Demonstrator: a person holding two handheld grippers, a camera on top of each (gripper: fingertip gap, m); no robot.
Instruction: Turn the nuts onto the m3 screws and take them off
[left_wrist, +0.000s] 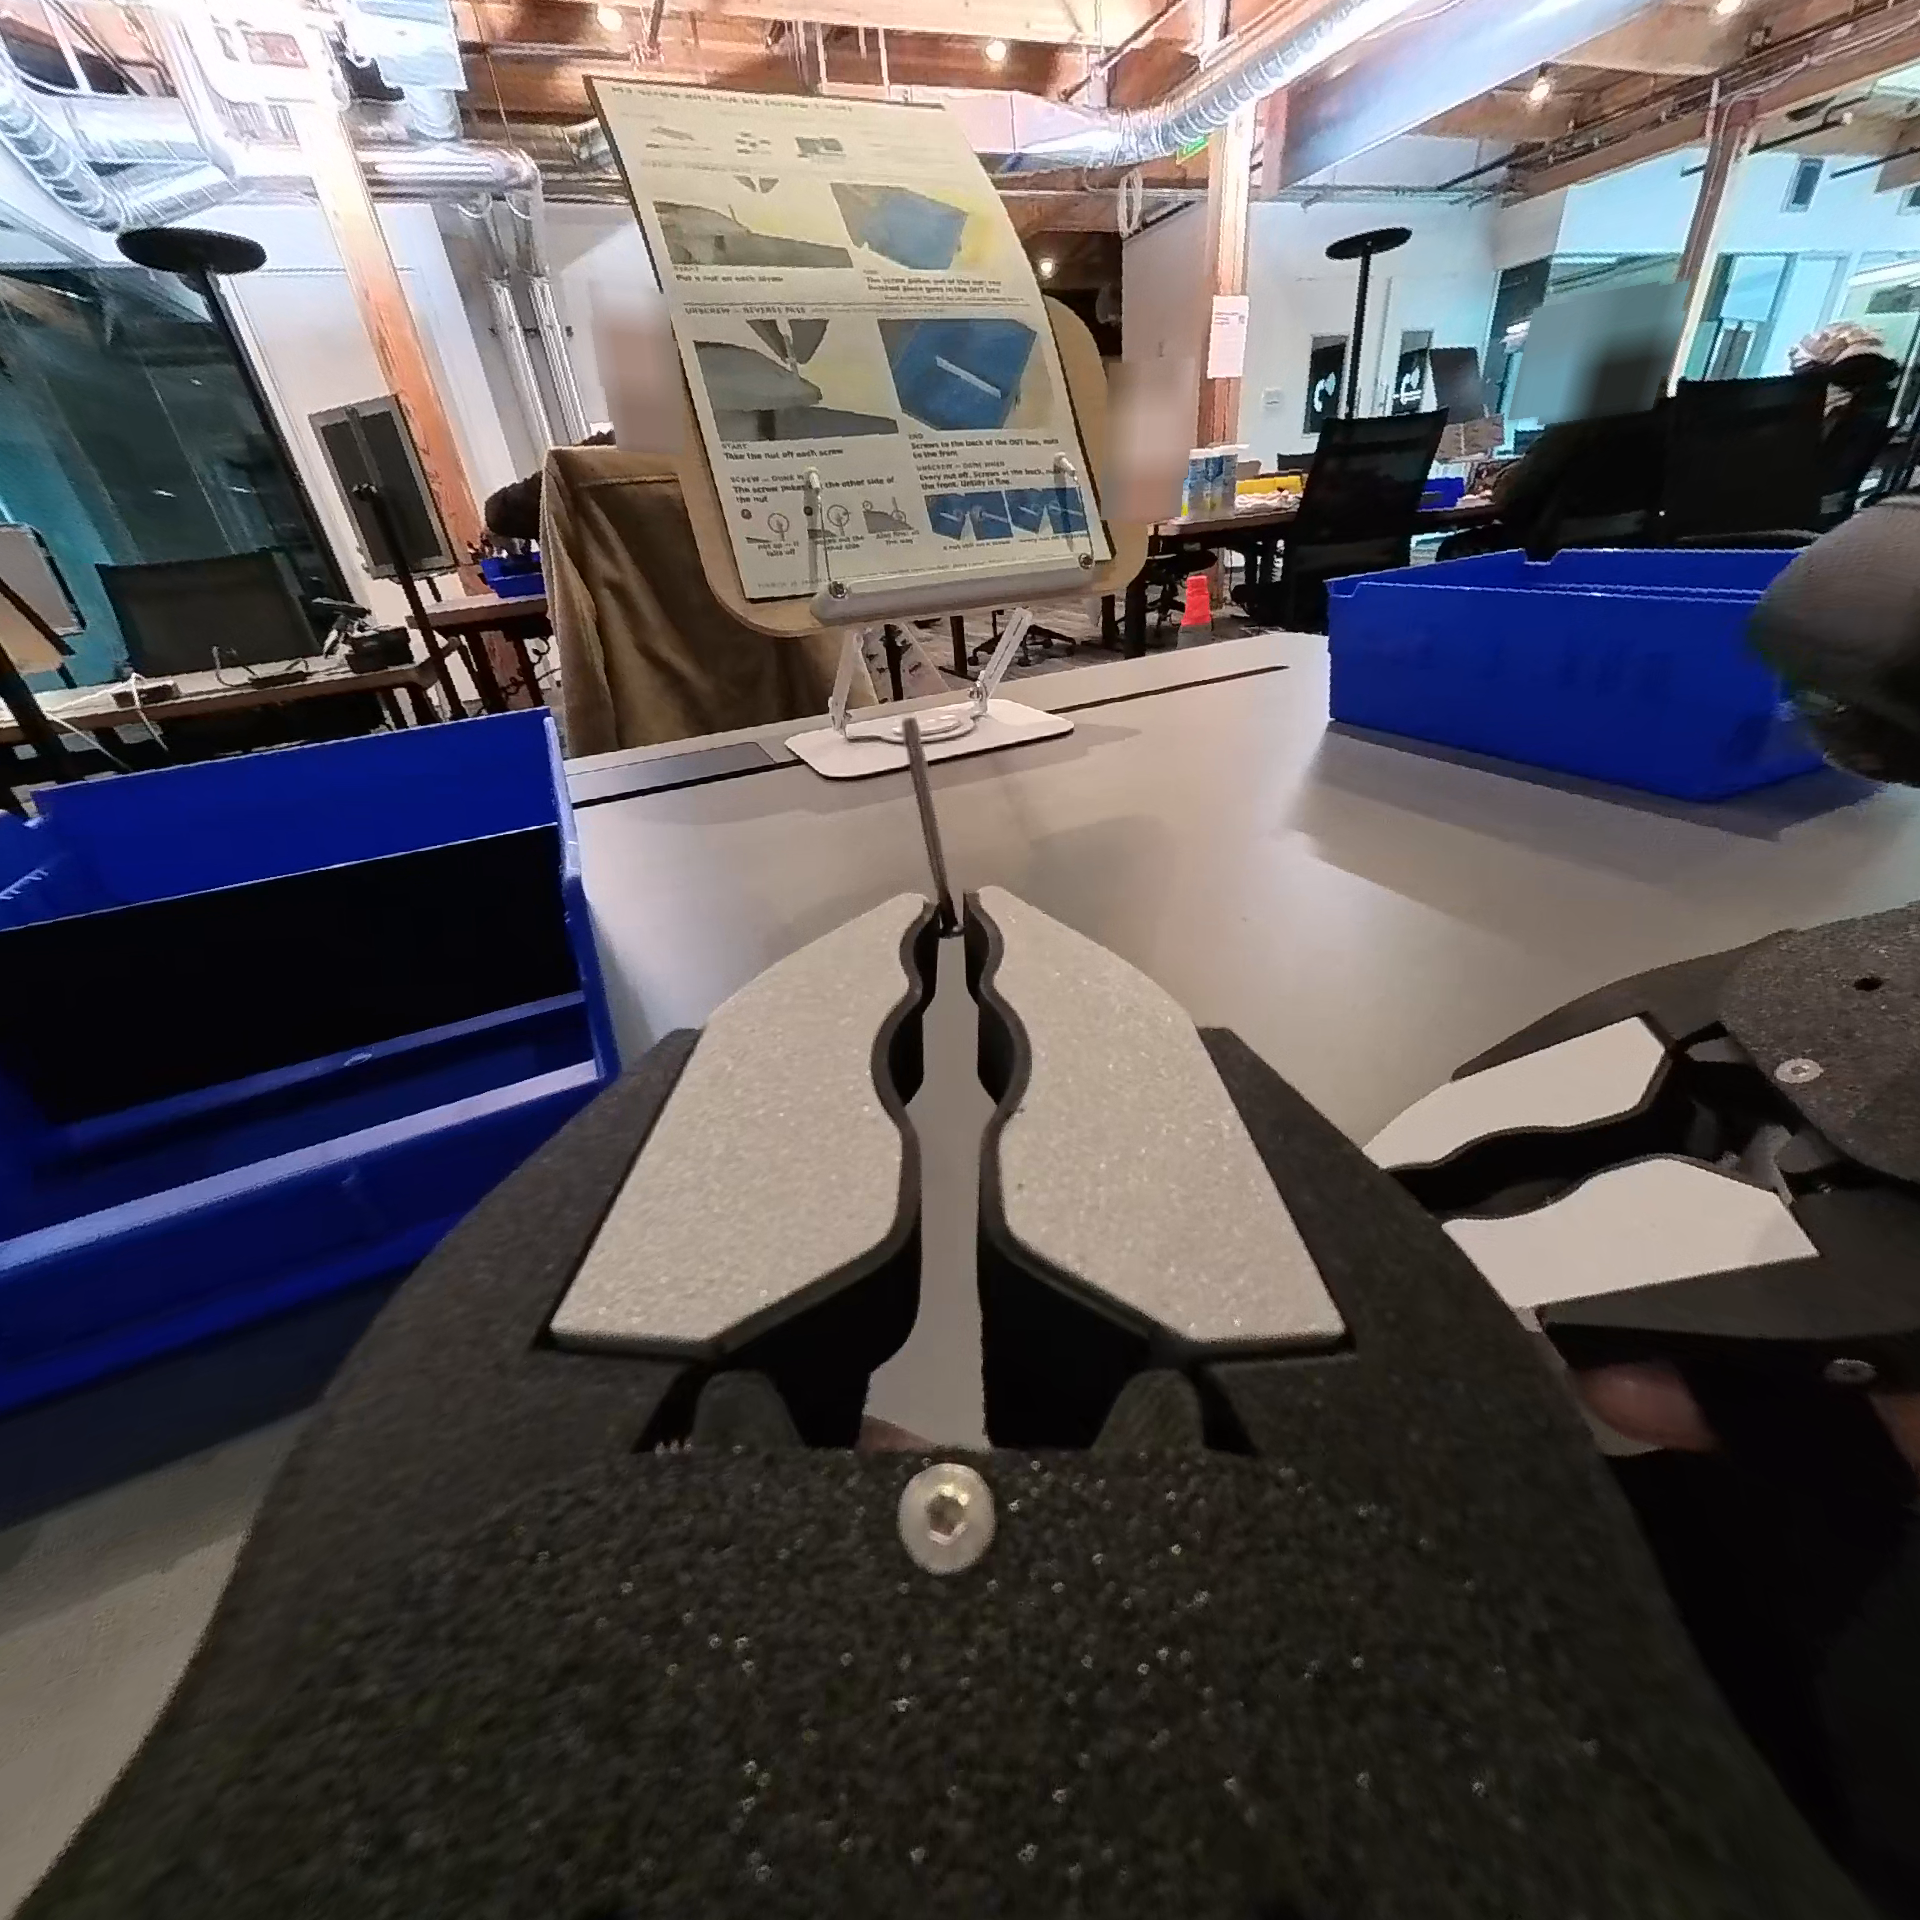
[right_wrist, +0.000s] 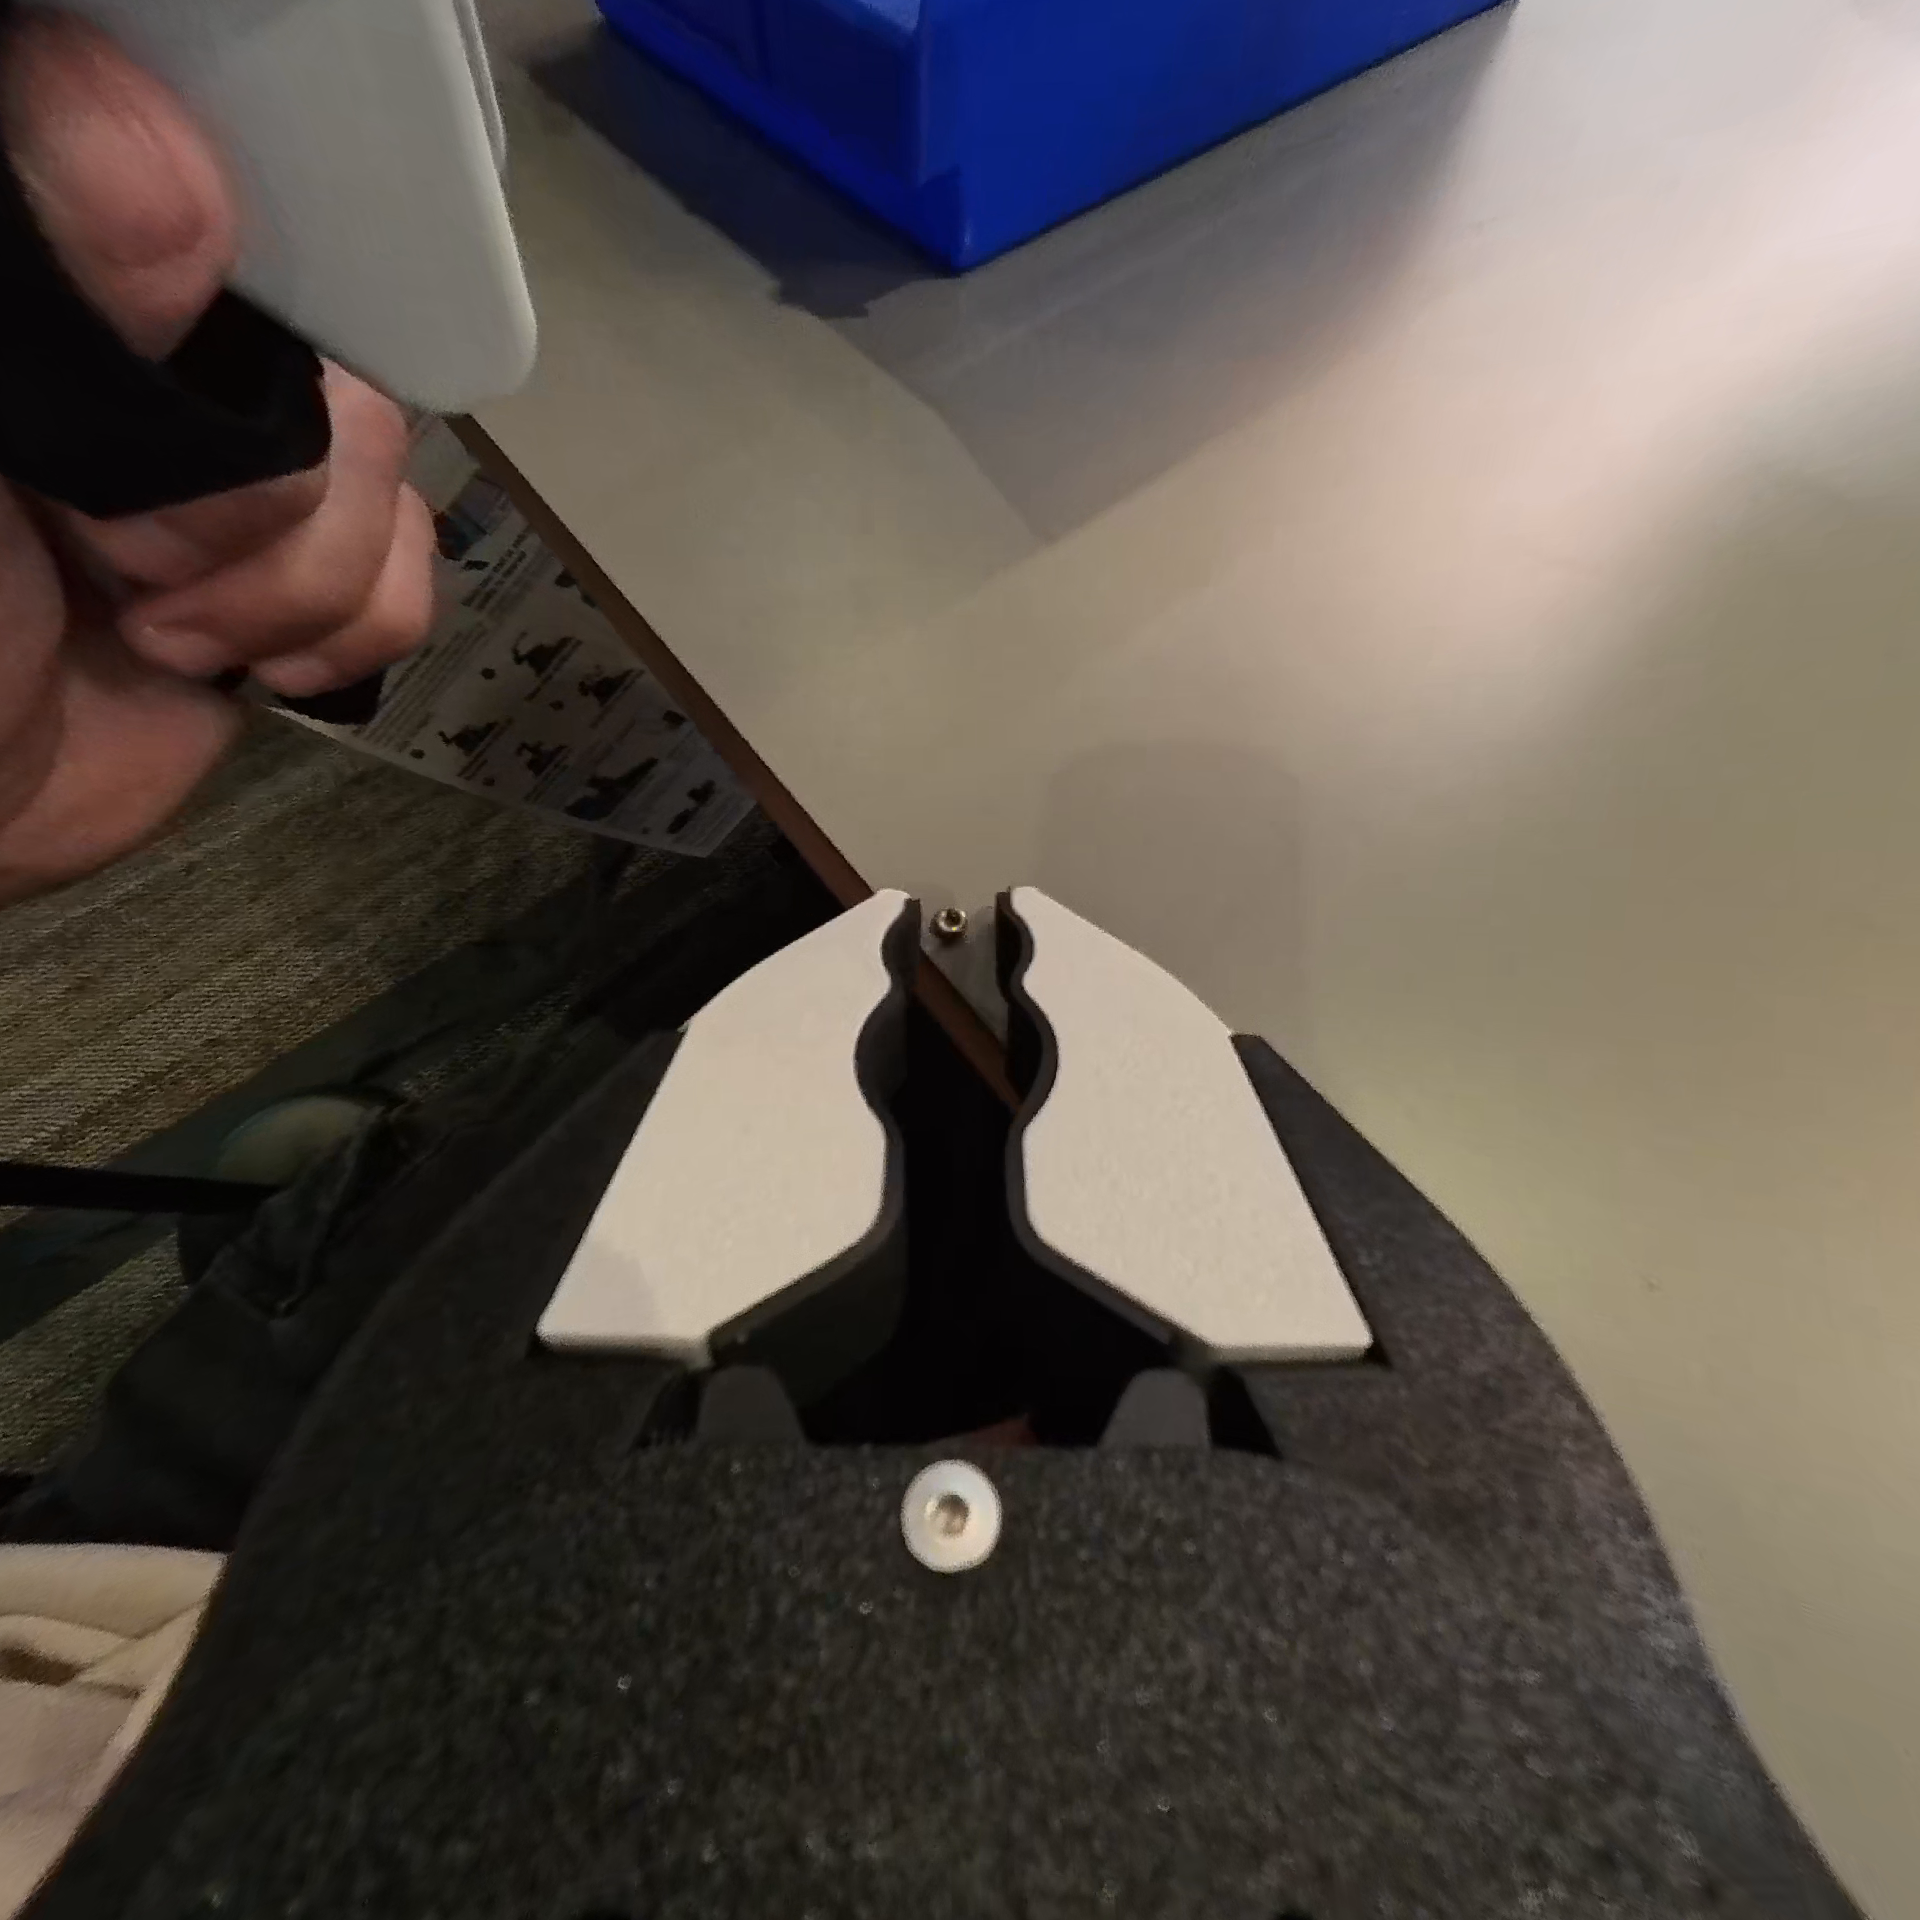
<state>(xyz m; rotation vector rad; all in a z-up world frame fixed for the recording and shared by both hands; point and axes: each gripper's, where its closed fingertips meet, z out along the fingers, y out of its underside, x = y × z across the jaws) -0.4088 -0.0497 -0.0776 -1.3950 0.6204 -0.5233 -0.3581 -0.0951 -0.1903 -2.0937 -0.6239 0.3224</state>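
Observation:
My left gripper (left_wrist: 948, 916) is shut on a long thin dark screw (left_wrist: 925, 821). The screw sticks out forward and slightly up from the fingertips, above the grey table (left_wrist: 1195, 894). My right gripper (right_wrist: 958, 914) is closed on a small metal nut (right_wrist: 948, 922) at its fingertips, over the table's near edge (right_wrist: 727, 717). The right gripper also shows in the left wrist view (left_wrist: 1397, 1158), low at the right, pointing left; the nut is not visible there. The two grippers are apart.
A blue bin (left_wrist: 312, 1039) stands close at the left and another (left_wrist: 1558, 665) at the back right, also in the right wrist view (right_wrist: 1039, 125). An instruction sheet on a stand (left_wrist: 862, 343) is at the table's far middle. A hand (right_wrist: 156, 520) holds the left gripper's handle.

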